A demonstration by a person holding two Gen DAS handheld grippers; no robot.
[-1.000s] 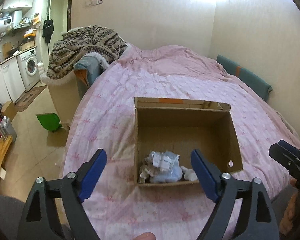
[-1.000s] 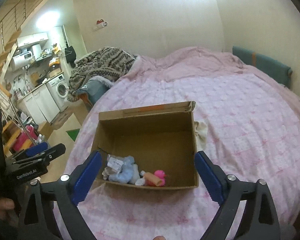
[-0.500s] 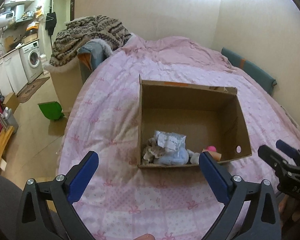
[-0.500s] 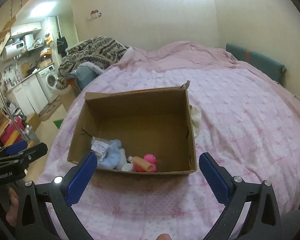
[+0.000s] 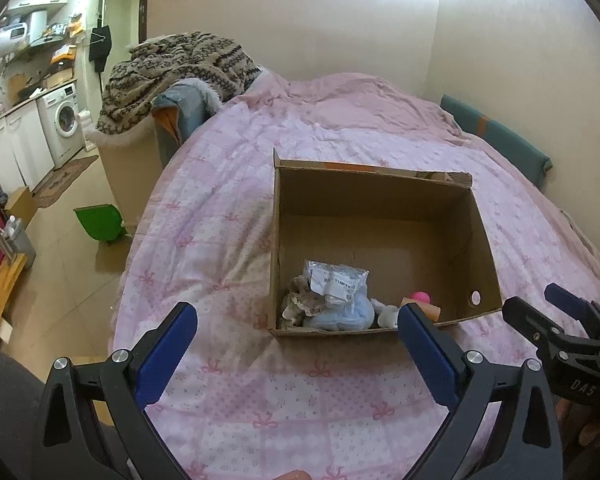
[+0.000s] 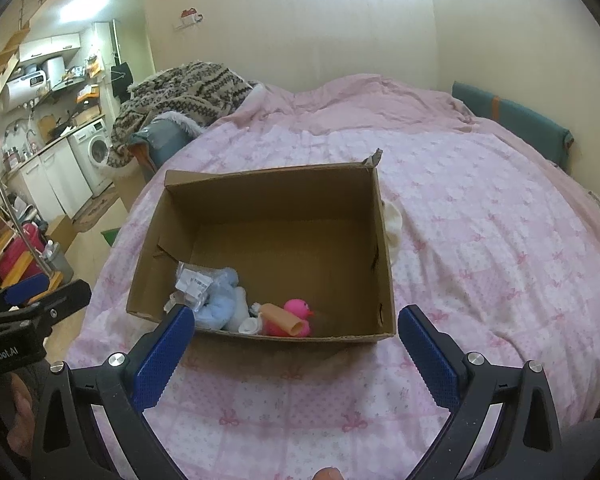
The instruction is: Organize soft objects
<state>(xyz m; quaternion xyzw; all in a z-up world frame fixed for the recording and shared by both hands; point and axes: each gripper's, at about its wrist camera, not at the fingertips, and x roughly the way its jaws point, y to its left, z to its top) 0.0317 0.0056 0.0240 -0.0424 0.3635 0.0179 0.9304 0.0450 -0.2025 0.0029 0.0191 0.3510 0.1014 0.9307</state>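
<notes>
An open cardboard box sits on the pink bed. In its near corner lie a light blue plush, a clear plastic bag with a label, a brownish soft toy, a pink rubber duck and a tan tube. My left gripper is open and empty, above the bed short of the box. My right gripper is open and empty, just short of the box's near wall.
A white cloth lies against the box's right outer side. The pink quilt covers the bed. A patterned blanket is piled at the far left. A green dustpan lies on the floor, with kitchen units and a washing machine beyond.
Both grippers have risen and pulled back, so the box interior shows more from above. Both stay open and empty. The pink duck came into the left view.
</notes>
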